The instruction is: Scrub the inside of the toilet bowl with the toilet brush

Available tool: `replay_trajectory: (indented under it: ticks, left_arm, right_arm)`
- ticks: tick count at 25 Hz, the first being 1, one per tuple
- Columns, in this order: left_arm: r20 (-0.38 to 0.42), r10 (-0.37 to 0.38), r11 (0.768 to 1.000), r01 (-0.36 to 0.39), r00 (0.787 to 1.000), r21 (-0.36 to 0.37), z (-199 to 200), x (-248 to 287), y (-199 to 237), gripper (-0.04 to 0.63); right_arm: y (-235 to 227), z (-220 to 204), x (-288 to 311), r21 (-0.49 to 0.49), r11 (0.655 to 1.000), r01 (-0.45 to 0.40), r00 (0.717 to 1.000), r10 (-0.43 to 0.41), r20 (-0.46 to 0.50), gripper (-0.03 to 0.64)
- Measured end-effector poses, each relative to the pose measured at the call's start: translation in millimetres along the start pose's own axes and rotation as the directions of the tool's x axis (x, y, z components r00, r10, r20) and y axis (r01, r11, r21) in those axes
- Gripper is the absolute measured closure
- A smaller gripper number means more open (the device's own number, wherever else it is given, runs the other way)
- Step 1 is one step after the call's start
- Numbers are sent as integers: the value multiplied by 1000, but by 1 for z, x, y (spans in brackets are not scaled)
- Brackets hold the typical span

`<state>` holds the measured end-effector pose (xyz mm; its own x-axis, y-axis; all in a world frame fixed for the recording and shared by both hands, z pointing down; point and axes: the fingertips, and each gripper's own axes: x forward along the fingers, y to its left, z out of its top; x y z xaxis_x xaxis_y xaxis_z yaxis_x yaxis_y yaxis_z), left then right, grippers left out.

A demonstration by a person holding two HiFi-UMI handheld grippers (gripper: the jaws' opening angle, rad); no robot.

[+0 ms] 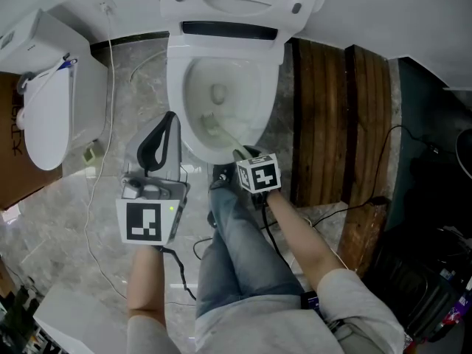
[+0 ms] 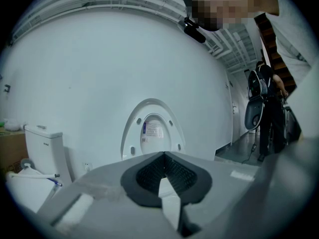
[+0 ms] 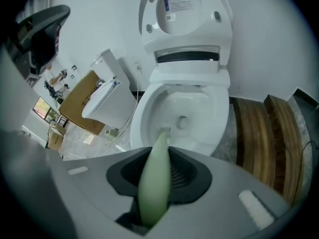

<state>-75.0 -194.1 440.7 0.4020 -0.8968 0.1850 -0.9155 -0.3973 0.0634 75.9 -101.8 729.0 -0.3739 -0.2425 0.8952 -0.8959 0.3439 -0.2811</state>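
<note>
Head view: my right tool (image 1: 242, 155) sits at the front rim of the toilet bowl (image 1: 177, 80), clamped on the toilet brush (image 1: 221, 133). The handle slants up and left from the tool, with the head end down inside the bowl. My left tool (image 1: 168, 124) hangs just left of the bowl, above the floor (image 1: 110, 190).

Left gripper view: its jaws are pinched together with nothing in them, aimed at the raised lid (image 2: 152, 133).

Right gripper view: the jaws squeeze the pale green handle. The brush's long axis runs straight away from the tool, and the bristles (image 3: 165, 129) point into the bowl near the drain hole (image 3: 183, 122).
</note>
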Motion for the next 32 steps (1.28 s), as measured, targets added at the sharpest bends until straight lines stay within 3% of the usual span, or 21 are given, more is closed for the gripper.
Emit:
replay_trajectory:
  ticks: [13, 32]
  left_arm:
    - [-13, 1, 1000, -1, 1000, 1, -6, 10, 6, 591]
    - [-38, 44, 999, -45, 998, -7, -10, 36, 40, 591]
  right_arm:
    - [13, 41, 15, 168, 982, -80, 994, 66, 89, 518]
    - [-18, 121, 52, 229, 971, -71, 987, 35, 157, 518]
